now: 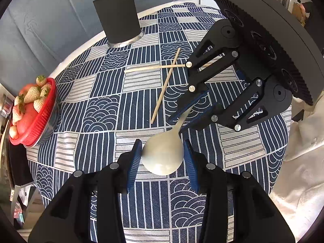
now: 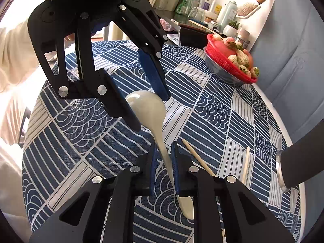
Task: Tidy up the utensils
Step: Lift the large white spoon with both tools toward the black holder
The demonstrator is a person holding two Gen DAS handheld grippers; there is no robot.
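Note:
A pale cream spoon (image 1: 163,156) hangs over the blue-and-white patterned cloth, held at both ends. My left gripper (image 1: 162,141) has its blue pads pressed on either side of the spoon's round bowl. My right gripper (image 2: 164,168) is shut on the spoon's thin handle (image 2: 167,158), whose tail sticks out below the pads. In the left wrist view the right gripper (image 1: 177,124) comes in from the right. In the right wrist view the left gripper (image 2: 151,112) reaches down from the top left. Two wooden chopsticks (image 1: 165,85) lie crossed on the cloth. A black cylindrical holder (image 1: 119,14) stands upright at the far edge.
A red basket of strawberries (image 1: 34,109) sits at the round table's left rim, also seen as the red basket (image 2: 230,60). The holder (image 2: 299,162) is close on the right in the right wrist view. Grey upholstery lies behind the table. A white sleeve (image 1: 299,162) is at the right.

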